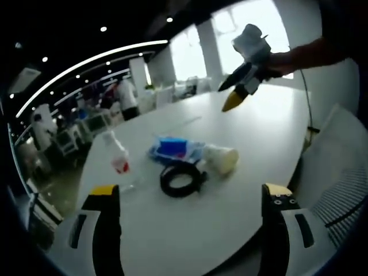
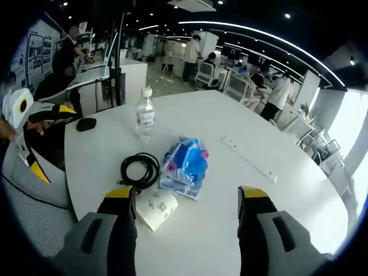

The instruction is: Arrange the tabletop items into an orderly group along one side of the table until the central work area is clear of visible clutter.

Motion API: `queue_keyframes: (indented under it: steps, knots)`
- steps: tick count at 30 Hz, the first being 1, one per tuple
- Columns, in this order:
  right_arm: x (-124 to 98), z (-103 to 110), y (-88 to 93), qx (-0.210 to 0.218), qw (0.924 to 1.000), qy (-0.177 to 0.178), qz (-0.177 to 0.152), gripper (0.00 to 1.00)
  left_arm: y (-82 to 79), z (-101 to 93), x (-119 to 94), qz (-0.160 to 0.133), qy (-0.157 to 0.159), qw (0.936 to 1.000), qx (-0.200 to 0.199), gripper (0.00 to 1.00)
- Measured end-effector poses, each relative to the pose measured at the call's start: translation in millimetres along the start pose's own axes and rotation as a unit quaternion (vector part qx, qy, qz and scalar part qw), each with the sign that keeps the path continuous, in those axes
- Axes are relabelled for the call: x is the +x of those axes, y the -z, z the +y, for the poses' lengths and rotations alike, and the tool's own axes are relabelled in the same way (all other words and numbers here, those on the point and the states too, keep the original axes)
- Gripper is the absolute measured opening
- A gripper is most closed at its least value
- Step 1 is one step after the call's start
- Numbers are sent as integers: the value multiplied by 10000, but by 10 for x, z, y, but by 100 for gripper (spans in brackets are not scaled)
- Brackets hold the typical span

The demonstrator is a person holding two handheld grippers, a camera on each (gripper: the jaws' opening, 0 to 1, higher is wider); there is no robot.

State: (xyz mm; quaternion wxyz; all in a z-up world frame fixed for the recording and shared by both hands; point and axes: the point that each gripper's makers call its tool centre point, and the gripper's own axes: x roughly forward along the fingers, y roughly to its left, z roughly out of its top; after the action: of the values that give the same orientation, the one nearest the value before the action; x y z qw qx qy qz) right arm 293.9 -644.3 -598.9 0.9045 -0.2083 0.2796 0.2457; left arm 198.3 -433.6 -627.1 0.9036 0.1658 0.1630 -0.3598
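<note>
On the white table (image 1: 261,123) lies a loose cluster: a clear water bottle (image 1: 118,158) with a red label standing upright, a blue packet (image 1: 172,148), a paper cup (image 1: 221,159) on its side and a coiled black cable (image 1: 182,180). My left gripper (image 1: 191,191) is open just short of the cable, holding nothing. In the right gripper view the bottle (image 2: 145,118), cable (image 2: 140,169), packet (image 2: 185,163) and cup (image 2: 156,210) lie ahead of my right gripper (image 2: 187,195), which is open and empty above the table (image 2: 287,218); its left finger (image 2: 121,221) overlaps the cup.
A small black object (image 2: 86,123) lies near the table edge, and a long white strip (image 2: 249,159) lies farther across. A patterned chair (image 2: 29,195) stands at the near edge. A hand holds the right gripper (image 1: 238,95) above the far side. People sit at desks behind.
</note>
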Motion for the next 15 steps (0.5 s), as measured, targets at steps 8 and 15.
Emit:
queue_keyframes:
  steps: [8, 15]
  knots:
    - [238, -7, -69, -5, 10000, -89, 5, 69, 8, -18, 7, 36, 29, 10000, 34, 100]
    - [392, -19, -66, -63, 9999, -70, 60, 68, 13, -45, 22, 39, 103, 9999, 93, 99]
